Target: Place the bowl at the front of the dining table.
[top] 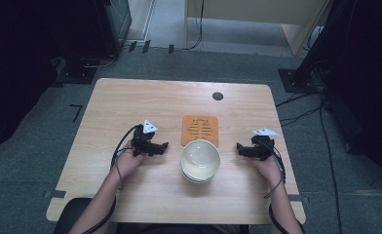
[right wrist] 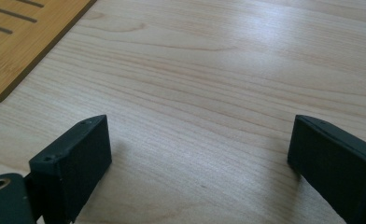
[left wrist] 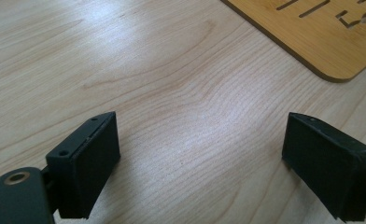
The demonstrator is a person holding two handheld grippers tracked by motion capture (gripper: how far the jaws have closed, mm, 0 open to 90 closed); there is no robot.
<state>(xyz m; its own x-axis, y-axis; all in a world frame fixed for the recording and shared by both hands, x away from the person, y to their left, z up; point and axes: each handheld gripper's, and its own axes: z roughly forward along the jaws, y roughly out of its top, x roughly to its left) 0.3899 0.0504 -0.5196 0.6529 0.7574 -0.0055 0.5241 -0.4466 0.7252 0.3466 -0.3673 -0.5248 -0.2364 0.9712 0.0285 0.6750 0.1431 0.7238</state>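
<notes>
A stack of pale bowls [top: 200, 160] stands on the wooden table [top: 130, 102] near its front middle. Just behind it lies an orange slotted bamboo trivet [top: 200, 130], whose corner also shows in the left gripper view [left wrist: 330, 37] and in the right gripper view [right wrist: 17, 42]. My left gripper [top: 165, 146] rests low over the table to the left of the bowls, jaws wide apart with bare wood between them [left wrist: 200, 154]. My right gripper [top: 238, 146] sits to the right of the bowls, open too, nothing between its jaws [right wrist: 200, 158].
A small dark round grommet [top: 218, 96] is set in the table near its back edge. Beyond the table are dark equipment stands [top: 320, 53], floor cables [top: 296, 105] and a light wooden cabinet [top: 257, 14]. A chair edge [top: 72, 214] shows at the front left.
</notes>
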